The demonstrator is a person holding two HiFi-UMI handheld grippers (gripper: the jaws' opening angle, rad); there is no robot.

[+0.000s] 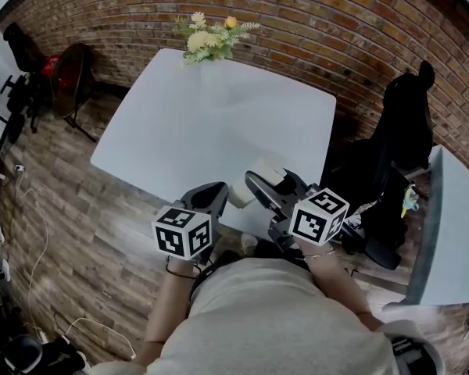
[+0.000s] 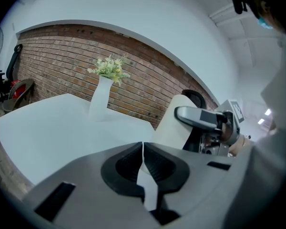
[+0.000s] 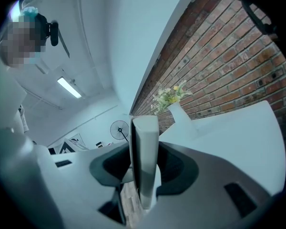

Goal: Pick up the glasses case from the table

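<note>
R hand-held gripper (image 3: 144, 168) clamps case (image 3: 144, 132) edge-on (thin hold), so it may pivot out. L hand-held gripper (image 2: 143, 149), closed and empty just beside, could bump it.

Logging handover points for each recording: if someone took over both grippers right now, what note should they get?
Left gripper: jaws shut, nothing between them, beside the right one.
Right gripper: shut on the white glasses case, gripped across its thin side.
Case: stands on end in the jaws by the near edge of the white table, apparently lifted off it.
Done: the grasp, and seemingly the lift.
Left: hold it steady and check that it clears the table.
</note>
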